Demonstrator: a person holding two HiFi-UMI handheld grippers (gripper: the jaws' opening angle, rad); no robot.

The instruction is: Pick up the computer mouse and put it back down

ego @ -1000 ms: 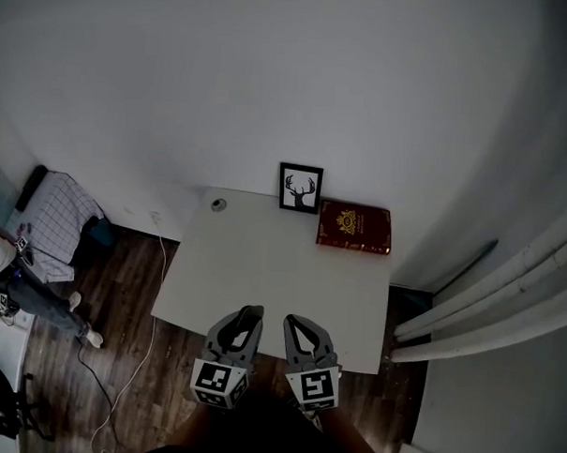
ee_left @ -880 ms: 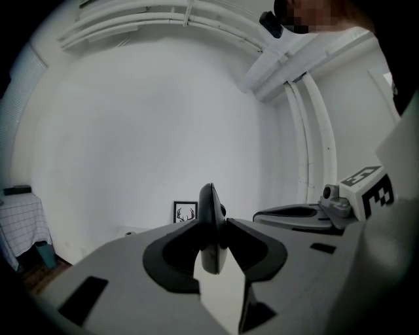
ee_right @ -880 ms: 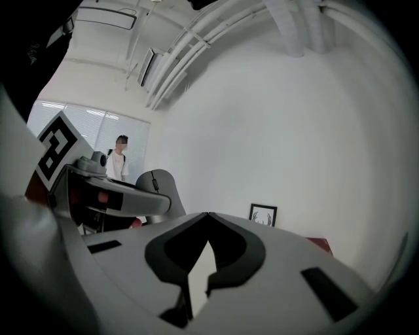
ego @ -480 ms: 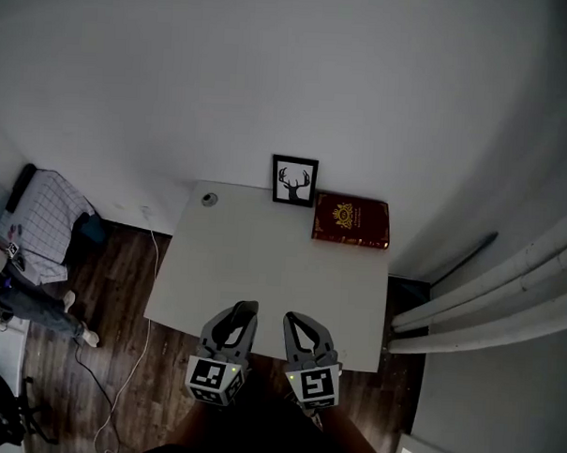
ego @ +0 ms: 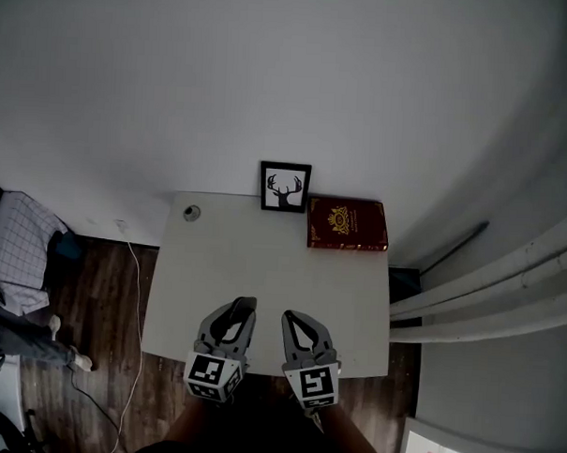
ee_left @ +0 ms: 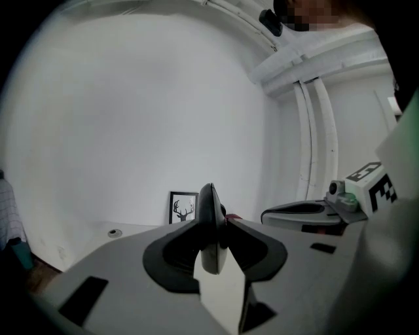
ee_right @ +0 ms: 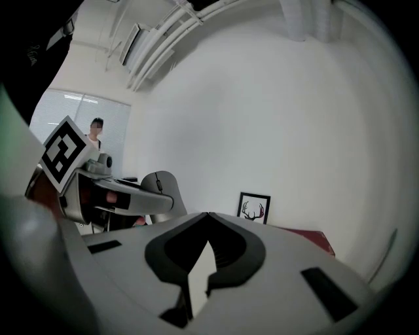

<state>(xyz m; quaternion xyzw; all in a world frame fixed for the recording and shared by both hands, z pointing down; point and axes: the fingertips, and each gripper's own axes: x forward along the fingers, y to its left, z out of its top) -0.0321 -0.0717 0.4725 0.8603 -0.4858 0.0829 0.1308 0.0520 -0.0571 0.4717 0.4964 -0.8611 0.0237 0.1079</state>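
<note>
My left gripper [ego: 243, 310] has the computer mouse [ee_left: 209, 230] clamped between its jaws, which stand only partly closed because the mouse's body fills the gap. The mouse sits on edge, turned sideways. Its dark shell is pinched at the pad tips, and its upper end pokes out past them toward 12 o'clock in the left gripper view. It is off the table [ego: 263, 267], carried in the air over the near edge.

My right gripper [ee_right: 208, 214] is closed right down, tip to tip, with nothing between its jaws. In its own view the mouse shows out at about 10 o'clock, in the neighbouring gripper's grip, apart from my right jaws.

In the head view both grippers are side by side at the table's 6 o'clock edge, left at 7 and right at 5, both pointing toward 12. At the table's far edge, at 12 o'clock, a framed deer picture [ego: 284, 186] stands against the wall. Just beside it, toward 1 o'clock, a red book [ego: 347, 224] lies flat. A small round grommet [ego: 191, 212] is set into the far corner at 11 o'clock. The mouse is well apart from all three, with bare tabletop between.
</note>
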